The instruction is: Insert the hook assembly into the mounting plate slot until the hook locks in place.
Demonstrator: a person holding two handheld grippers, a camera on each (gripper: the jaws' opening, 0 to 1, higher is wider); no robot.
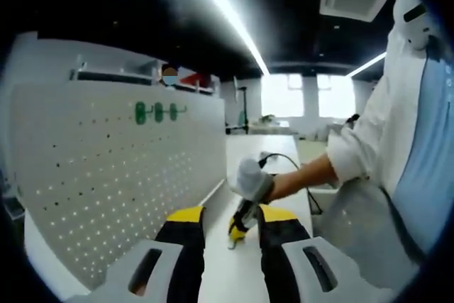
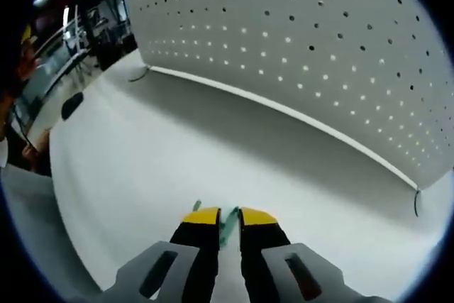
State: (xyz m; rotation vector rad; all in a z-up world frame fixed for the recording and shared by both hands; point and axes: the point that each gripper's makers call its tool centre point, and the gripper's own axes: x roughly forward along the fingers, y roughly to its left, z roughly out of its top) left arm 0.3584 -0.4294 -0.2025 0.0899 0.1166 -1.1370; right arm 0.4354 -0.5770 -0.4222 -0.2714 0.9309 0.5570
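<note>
The right hand-held gripper [image 2: 221, 219] has its jaws nearly closed on a green hook [image 2: 227, 228], low over the white surface [image 2: 142, 168]. The left hand-held gripper [image 1: 230, 219] is open, holding nothing. Beyond and to its left, three green hooks [image 1: 157, 112] hang on the pegboard [image 1: 106, 175].

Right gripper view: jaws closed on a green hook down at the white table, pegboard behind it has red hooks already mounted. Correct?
Nearly. The right gripper does pinch a green hook low over the white table, in front of the pegboard. But the mounted hooks are green, not red; the left gripper view shows them on the pegboard's upper part.
</note>
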